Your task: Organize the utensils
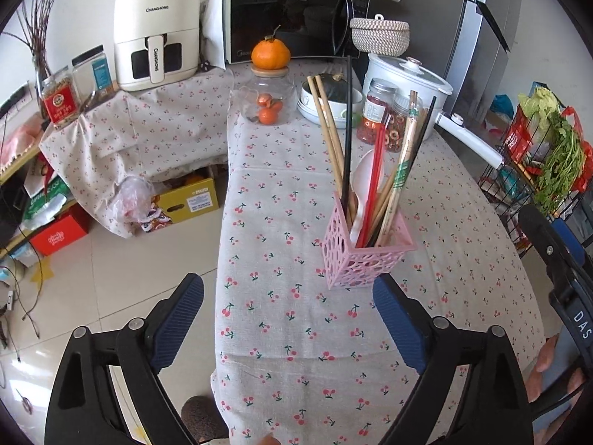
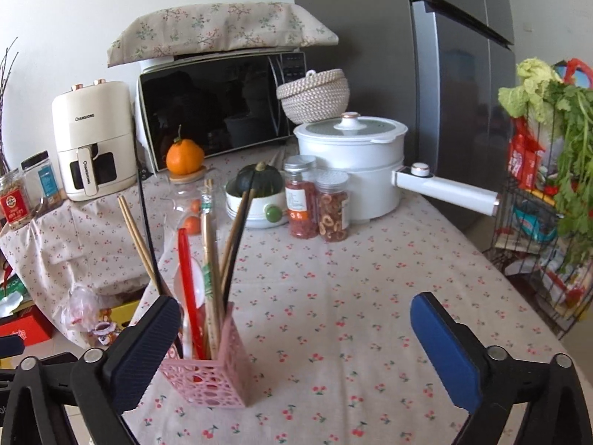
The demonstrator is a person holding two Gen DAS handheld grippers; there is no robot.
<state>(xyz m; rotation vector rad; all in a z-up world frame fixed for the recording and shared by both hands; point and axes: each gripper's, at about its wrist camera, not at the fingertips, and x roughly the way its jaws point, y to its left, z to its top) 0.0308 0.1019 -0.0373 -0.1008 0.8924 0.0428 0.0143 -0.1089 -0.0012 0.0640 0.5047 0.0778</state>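
A pink lattice utensil holder [image 1: 361, 256] [image 2: 211, 378] stands upright on the cherry-print tablecloth [image 1: 289, 222] [image 2: 333, 315]. It holds wooden chopsticks [image 1: 328, 126] [image 2: 135, 237], black and red chopsticks [image 1: 374, 181] [image 2: 189, 289] and a white spoon [image 1: 361, 185]. My left gripper [image 1: 288, 304] is open, nothing between its blue pads, just short of the holder; its right pad sits close under the holder's near corner. My right gripper [image 2: 296, 337] is open wide, the holder standing just inside its left finger [image 2: 144, 348], not pressed.
At the back of the table stand a glass jar [image 1: 267, 100] with an orange on top, a bowl with a dark squash [image 2: 259, 193], two spice jars [image 2: 318, 204], a white pot [image 2: 352, 163], a microwave [image 2: 218, 107]. A wire vegetable rack [image 2: 548, 222] is at right; tiled floor and boxes at left.
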